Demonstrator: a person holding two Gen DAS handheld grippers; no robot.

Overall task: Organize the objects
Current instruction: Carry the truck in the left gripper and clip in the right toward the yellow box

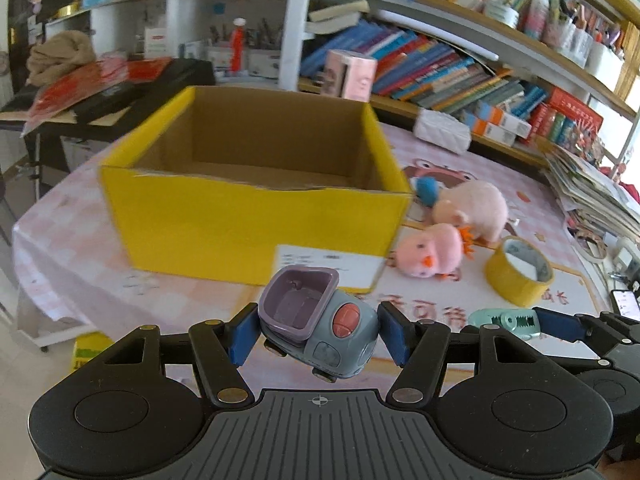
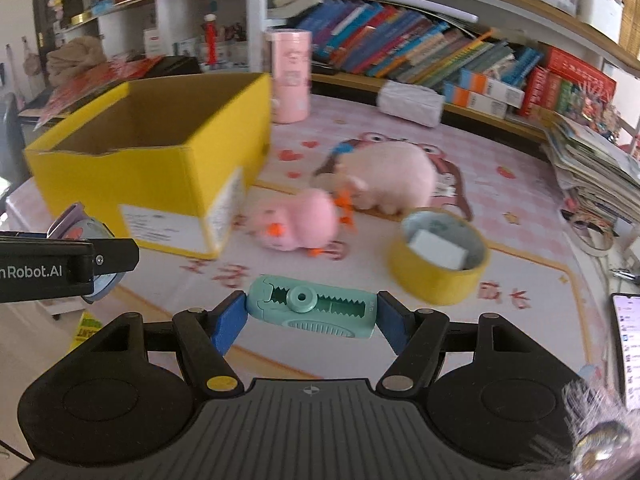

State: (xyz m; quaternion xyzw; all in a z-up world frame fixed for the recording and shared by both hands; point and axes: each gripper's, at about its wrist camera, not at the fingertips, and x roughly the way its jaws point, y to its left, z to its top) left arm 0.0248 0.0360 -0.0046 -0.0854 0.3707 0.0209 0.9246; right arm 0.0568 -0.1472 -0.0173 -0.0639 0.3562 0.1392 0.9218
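While the left tongs (image 1: 318,334) squeeze a little grey toy truck (image 1: 318,326) between their blue pads (image 1: 242,334), the truck hangs above the table (image 1: 72,248), tipped over with its purple bin facing up. Both pads touch its sides. Some of its wheels show at the bottom, but the rest are hidden.

Just past the truck sits a big yellow box (image 1: 248,216) with its top open. Its inside looks brown. The near wall hides part of the floor of the box, so I cannot tell if something lies there. A white label is stuck on the front, and the words are too blurry to read.

To the right of the box lie two soft toys close together: a pink chick (image 2: 294,220) with an orange beak, and a pale pink plush animal (image 2: 390,178) behind it. The chick is blurry. The plush animal's face is hard to make out.

Further right stands a roll of yellow tape (image 2: 438,256), and something white sits inside its ring.

The right tongs (image 2: 312,314) pinch a mint green gadget (image 2: 312,312) with jagged teeth. It lies sideways between the pads, held by its two ends, above the table. I cannot tell what it is.

At the far right edge a phone (image 2: 628,348) is cut off.
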